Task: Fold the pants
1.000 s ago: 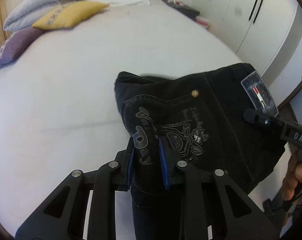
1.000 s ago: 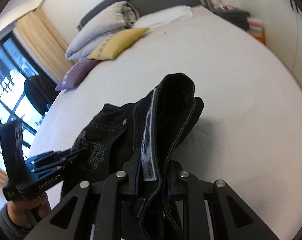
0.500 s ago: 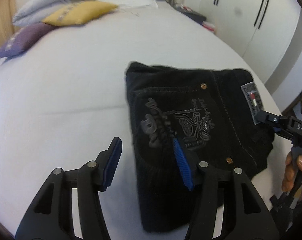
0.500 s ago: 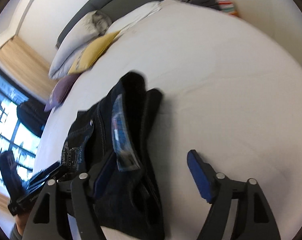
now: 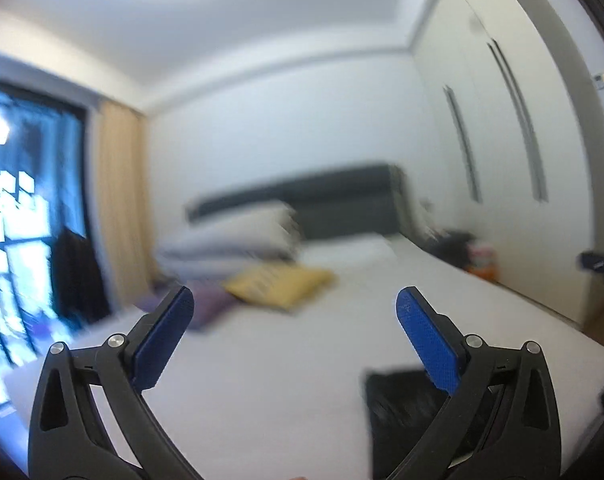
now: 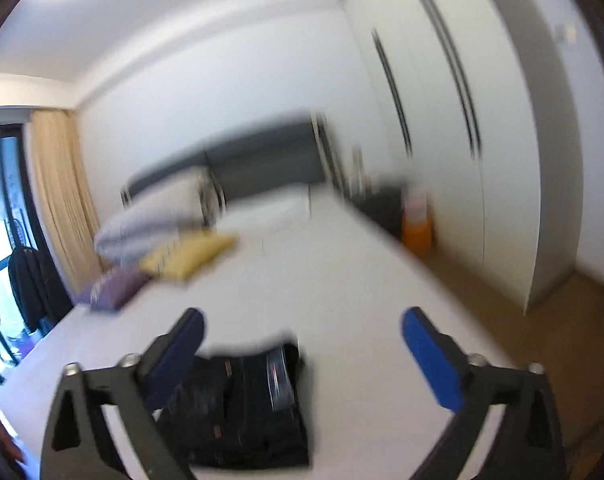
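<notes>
Apparently the folding is all but finished: the pants (image 6: pixel 242 404) lie as a compact dark bundle on the white bed (image 6: pixel 342 280), near its foot edge, and I see no leg trailing out of the stack. From my right wrist camera the bundle sits low in view, its near left part behind the left finger of my right gripper (image 6: pixel 302 332), with a label showing on the top layer. The picture is blurred, so I cannot judge how neat the edges are or how many layers there are.

My right gripper's jaws are opening and stand wide, with nothing pinched; the pads are clear of the cloth. My left gripper (image 5: pixel 294 306) is the same, jaws opening, wide apart, holding nothing. In its view only a corner of the pants (image 5: pixel 402 408) shows, down by the right finger, and the gripper looks out level across the bed toward the yellow cushion (image 5: pixel 278 282) and the dark headboard (image 5: pixel 302 196).

Beyond that there are pale pillows (image 6: pixel 154 216), a purple cushion (image 6: pixel 114 286), and white wardrobe doors (image 6: pixel 442 120) to the right.

My judgement is that the fold is done and the garment released. What may be left is a tidy-up press or squaring, if the blur hides a loose edge.
</notes>
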Demonstrator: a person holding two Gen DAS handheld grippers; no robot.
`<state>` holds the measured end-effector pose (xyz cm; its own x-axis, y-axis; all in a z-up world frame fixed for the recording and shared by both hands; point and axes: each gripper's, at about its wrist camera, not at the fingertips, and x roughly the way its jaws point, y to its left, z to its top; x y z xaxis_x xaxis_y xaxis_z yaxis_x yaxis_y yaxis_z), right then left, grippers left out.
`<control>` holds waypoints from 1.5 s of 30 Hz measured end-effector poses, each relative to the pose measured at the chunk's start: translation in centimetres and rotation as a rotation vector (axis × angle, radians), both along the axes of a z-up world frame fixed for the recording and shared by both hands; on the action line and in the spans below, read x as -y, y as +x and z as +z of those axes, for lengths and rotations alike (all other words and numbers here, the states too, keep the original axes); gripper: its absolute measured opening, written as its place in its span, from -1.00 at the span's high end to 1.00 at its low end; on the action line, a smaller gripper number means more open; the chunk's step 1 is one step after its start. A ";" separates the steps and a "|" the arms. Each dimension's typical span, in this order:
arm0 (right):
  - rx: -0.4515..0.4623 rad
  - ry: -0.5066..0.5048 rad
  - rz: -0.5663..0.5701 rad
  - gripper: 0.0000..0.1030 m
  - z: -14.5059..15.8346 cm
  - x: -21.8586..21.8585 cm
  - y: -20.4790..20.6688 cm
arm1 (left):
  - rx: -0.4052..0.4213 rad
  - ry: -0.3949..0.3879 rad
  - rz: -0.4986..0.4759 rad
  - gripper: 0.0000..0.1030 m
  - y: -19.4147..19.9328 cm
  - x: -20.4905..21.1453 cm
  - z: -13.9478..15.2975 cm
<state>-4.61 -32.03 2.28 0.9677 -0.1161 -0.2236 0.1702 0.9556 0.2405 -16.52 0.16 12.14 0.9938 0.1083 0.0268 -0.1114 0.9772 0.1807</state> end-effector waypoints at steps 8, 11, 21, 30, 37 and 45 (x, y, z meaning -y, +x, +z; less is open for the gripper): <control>0.318 -0.276 -0.081 -1.00 8.6 -3.6 -7.6 | -0.051 -0.132 -0.114 -1.00 -4.0 -2.0 4.7; 0.340 -0.311 -0.114 -1.00 10.1 -4.1 -8.8 | -0.068 -0.100 -0.125 -1.00 -4.9 -1.7 5.1; 0.062 -0.137 -0.075 -1.00 9.5 -2.6 -7.4 | -0.375 -0.152 -0.147 -1.00 -3.2 0.0 1.9; -0.157 -0.075 -0.032 -1.00 5.0 -2.8 -2.7 | -0.667 -0.219 -0.029 -1.00 2.9 -0.8 -5.7; -0.260 -0.050 0.026 -1.00 0.9 -5.1 -1.2 | -0.764 -0.213 -0.008 -1.00 7.4 -0.6 -10.3; -0.378 -0.076 0.062 -1.00 -2.0 -7.1 0.3 | -0.833 -0.220 0.000 -1.00 8.1 -0.3 -12.2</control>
<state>-4.28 -24.94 0.28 0.8245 -0.0903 -0.5586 0.1749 0.9795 0.0997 -8.37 0.44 -0.08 0.6802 0.0251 -0.7326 -0.0264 0.9996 0.0098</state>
